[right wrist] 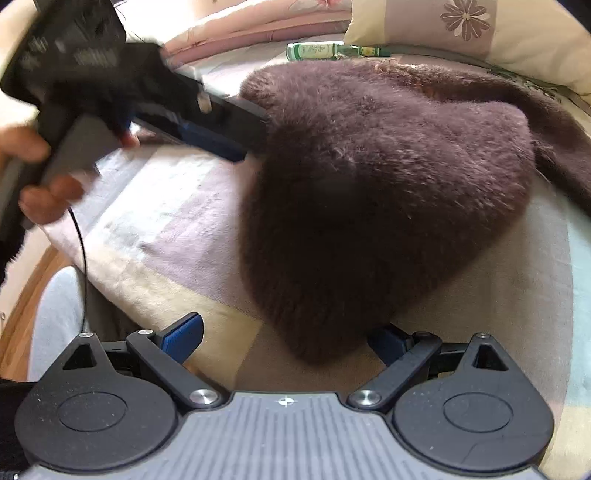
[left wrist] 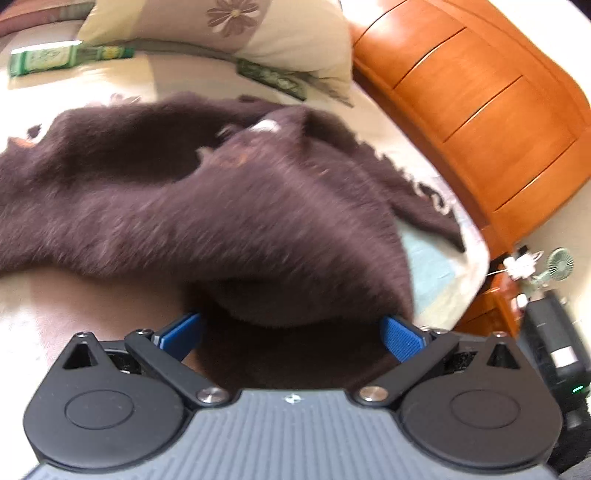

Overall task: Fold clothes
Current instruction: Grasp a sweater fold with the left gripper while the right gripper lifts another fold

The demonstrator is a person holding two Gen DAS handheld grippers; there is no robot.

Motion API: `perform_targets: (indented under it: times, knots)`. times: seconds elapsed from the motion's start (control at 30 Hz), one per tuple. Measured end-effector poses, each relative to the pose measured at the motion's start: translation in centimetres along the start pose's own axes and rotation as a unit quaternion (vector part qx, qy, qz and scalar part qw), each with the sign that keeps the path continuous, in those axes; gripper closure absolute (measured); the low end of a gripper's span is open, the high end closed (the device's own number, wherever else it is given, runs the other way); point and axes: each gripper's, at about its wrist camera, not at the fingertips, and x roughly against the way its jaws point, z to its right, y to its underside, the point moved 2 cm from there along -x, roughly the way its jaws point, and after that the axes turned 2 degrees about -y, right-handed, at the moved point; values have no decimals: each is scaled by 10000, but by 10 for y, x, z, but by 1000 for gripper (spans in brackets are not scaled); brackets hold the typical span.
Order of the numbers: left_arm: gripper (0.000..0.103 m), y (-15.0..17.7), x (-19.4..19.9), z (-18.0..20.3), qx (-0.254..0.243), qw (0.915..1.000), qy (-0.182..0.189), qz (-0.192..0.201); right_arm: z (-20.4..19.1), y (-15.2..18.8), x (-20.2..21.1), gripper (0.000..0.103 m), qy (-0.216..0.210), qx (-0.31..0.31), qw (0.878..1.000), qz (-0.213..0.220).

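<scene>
My fluffy brown sweater (right wrist: 388, 206) lies heaped on the bed (right wrist: 155, 236). My right tool (right wrist: 291, 339) stands wide open over its near edge; my left tool (left wrist: 291, 332) gapes likewise, gripping nothing.

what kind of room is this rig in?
Most likely a bedroom: the fuzzy brown garment lies on a bed sheet, with a flower-print pillow behind it and a wooden chest of drawers beside the bed.
</scene>
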Motion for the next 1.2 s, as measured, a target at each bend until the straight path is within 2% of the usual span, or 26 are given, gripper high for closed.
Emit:
perform_targets:
  times: [0.1,0.17,0.23,0.37,0.53,0.67,0.83,1.07,1.2]
  knots:
    - [1,-25,1,9,-70,9996,254,73,4,-2,9,6,75,-7,9999,128]
    - [1,-48,-3,13,-197,9995,211,101,10,-4,15,6,99,-86,9996,254]
    - [1,-72,-14,15,-352,9993,1,160,17,-3,21,6,124,-175,9992,338]
    - [1,-115,-43,4,-327,9985,-401,186,29,0,30,5,159,-300,9984,463]
    - [1,-146,-73,-43,204,9958,-885,88,37,3,26,5,185,-512,9972,514]
    - [1,-136,-54,-51,278,9970,-717,112,39,6,26,5,213,-565,9968,520]
    - [1,-110,-12,-43,-67,9946,-1035,43,38,-1,28,5,119,-525,9970,561]
    - [1,-60,48,-35,-260,9914,-1279,39,14,-29,12,5,-368,25,9973,640]
    - [1,-31,69,-28,-445,9892,-1399,7,4,-55,-13,5,-346,512,9970,459]
